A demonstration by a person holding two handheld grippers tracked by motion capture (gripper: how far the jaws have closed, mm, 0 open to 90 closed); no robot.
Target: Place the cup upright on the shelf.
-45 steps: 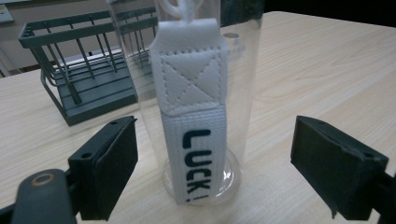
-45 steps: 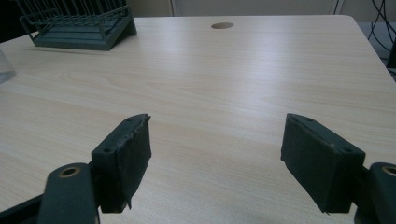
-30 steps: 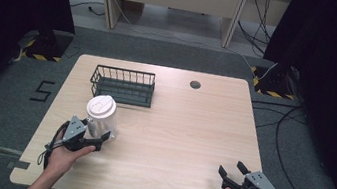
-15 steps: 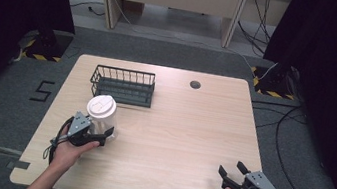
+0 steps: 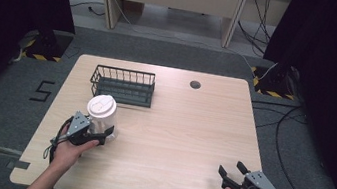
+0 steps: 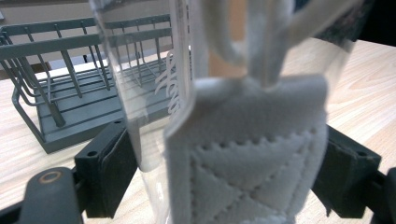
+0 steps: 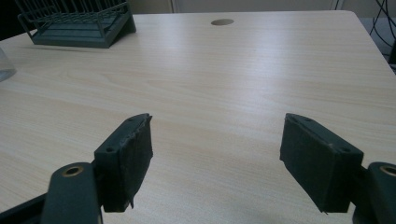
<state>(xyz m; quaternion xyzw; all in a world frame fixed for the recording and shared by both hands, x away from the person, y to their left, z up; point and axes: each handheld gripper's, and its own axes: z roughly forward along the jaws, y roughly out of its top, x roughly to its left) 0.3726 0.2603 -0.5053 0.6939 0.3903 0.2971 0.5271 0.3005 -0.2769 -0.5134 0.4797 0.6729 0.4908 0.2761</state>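
Left gripper (image 5: 106, 132) has its jaws clamped on a clear cup (image 5: 101, 115) with a white lid, at the table's (image 5: 191, 128) front-left, just short of the wire basket (image 5: 123, 86). Right gripper (image 5: 232, 170) sits front-right, jaws wide, empty. Risks: thin wall buckling under squeeze, cup slipping or tilting, lid clipping the basket rim.

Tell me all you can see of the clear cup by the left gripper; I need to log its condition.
The cup is a clear plastic tumbler with a white lid and a white quilted sleeve or tag on its side. It stands upright on the wooden table, just in front of the dark wire basket and apart from it. The left gripper has its fingers on either side of the cup's lower body, apparently clamping it. Contents cannot be told.
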